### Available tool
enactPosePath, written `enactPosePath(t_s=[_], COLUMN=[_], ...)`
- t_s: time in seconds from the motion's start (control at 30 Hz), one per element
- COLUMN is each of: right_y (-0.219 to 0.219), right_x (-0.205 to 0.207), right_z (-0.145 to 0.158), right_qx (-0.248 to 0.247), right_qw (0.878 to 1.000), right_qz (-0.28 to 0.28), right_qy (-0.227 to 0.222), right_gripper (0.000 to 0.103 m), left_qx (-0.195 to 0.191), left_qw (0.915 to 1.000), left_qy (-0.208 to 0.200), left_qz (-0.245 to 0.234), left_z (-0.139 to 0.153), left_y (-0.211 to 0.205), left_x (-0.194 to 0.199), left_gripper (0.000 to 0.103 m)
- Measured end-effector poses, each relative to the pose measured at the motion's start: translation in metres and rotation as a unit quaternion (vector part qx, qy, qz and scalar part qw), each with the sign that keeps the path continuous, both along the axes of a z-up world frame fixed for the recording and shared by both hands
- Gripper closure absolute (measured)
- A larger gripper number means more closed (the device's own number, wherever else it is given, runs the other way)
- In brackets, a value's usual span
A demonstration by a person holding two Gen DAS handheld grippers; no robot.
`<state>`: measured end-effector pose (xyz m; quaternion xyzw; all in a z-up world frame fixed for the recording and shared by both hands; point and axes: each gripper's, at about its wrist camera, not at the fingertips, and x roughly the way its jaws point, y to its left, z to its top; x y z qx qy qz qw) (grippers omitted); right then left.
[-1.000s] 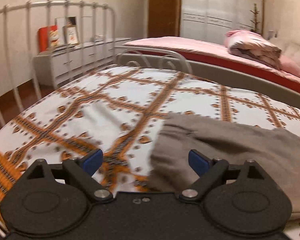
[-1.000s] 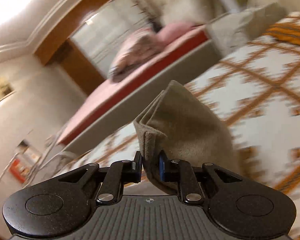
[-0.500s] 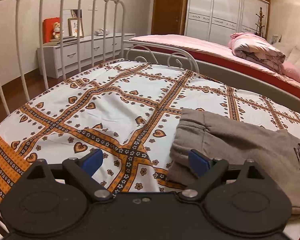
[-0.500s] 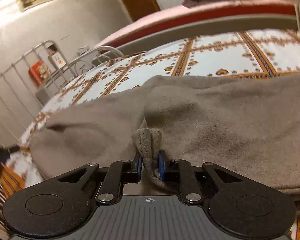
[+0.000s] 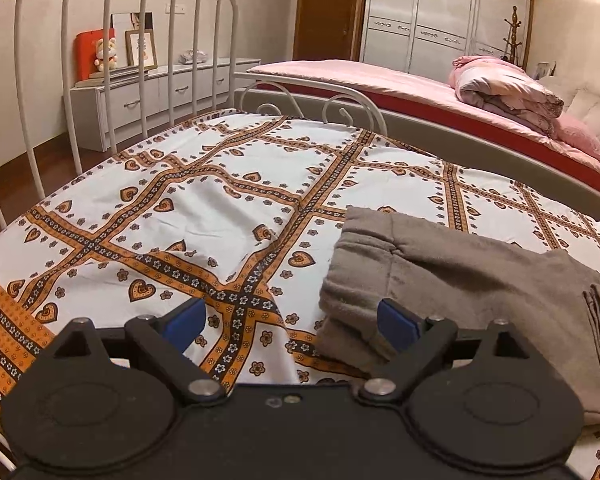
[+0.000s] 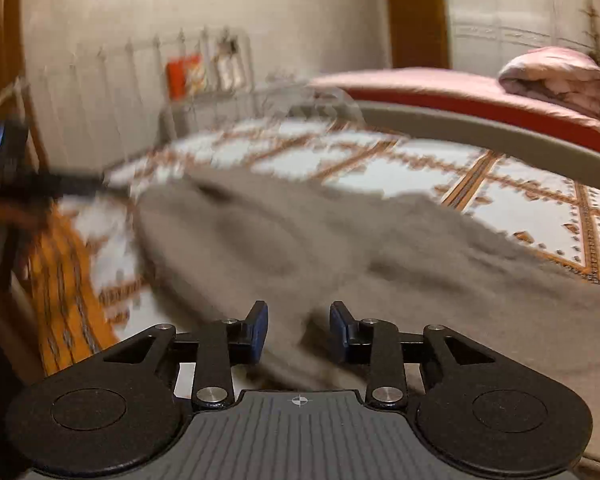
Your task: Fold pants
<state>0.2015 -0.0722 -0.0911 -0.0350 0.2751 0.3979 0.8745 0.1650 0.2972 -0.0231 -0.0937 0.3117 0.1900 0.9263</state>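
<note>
- My left gripper (image 5: 290, 320) has its jaws spread wide and grasping nothing; the left blue pad sits over the patterned bedsheet (image 5: 204, 200), the right one over the near left corner of the grey pants (image 5: 460, 276).
- My right gripper (image 6: 299, 326) has its jaws released too, parted with the grey cloth lying between and below the pads; I cannot tell whether they touch it.
- The pants lie folded on the bed, toward its near right side in the left wrist view, with a cuff end turned back on top at the far right of the bundle.
- In the right wrist view the pants (image 6: 340, 248) fill the near and middle ground; that picture is smeared, so the folds are hard to read.
- The sheet is white with orange bands and heart motifs, wrinkled to the left of the pants.
- A white metal bed frame (image 5: 148, 40) stands at the far left.
- Beyond it, a low white dresser (image 5: 160, 92) carries a red box and picture frames.
- Far right, a second bed (image 5: 380, 84) in pink holds a rolled quilt (image 5: 504, 92), with a white wardrobe (image 5: 444, 16) behind.
</note>
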Motion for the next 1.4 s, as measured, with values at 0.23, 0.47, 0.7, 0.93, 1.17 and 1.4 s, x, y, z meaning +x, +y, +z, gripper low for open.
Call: enactPosePath(t_s=[0.23, 0.47, 0.7, 0.93, 1.17, 1.4], right_y=[-0.004, -0.052, -0.170, -0.183, -0.183, -0.175], right_x=[0.051, 0.041, 0.049, 0.086, 0.167, 0.128], right_z=[-0.022, 0.014, 0.004, 0.012, -0.017, 0.019], right_qx=[0.017, 0.054, -0.027, 0.022, -0.020, -0.018], right_qw=[0.982, 0.986, 0.949, 0.947, 0.933, 0.959], right_qz=[-0.138, -0.118, -0.280, -0.298, -0.312, -0.269], right_qy=[0.127, 0.106, 0.138, 0.122, 0.179, 0.088], right_gripper=[0.070, 0.070, 0.070, 0.070, 0.070, 0.069], left_qx=[0.002, 0.000, 0.006, 0.021, 0.034, 0.030], left_qw=[0.9998, 0.9997, 0.9994, 0.9987, 0.9974, 0.9974], left_qy=[0.015, 0.020, 0.021, 0.025, 0.038, 0.044], left_qz=[-0.013, -0.017, -0.026, -0.039, -0.051, -0.049], left_z=[-0.004, -0.007, -0.008, -0.008, -0.011, -0.012], left_y=[-0.004, -0.005, -0.014, -0.031, -0.039, -0.038], left_x=[0.003, 0.008, 0.018, 0.029, 0.035, 0.036], left_gripper=[0.016, 0.015, 0.014, 0.014, 0.014, 0.014])
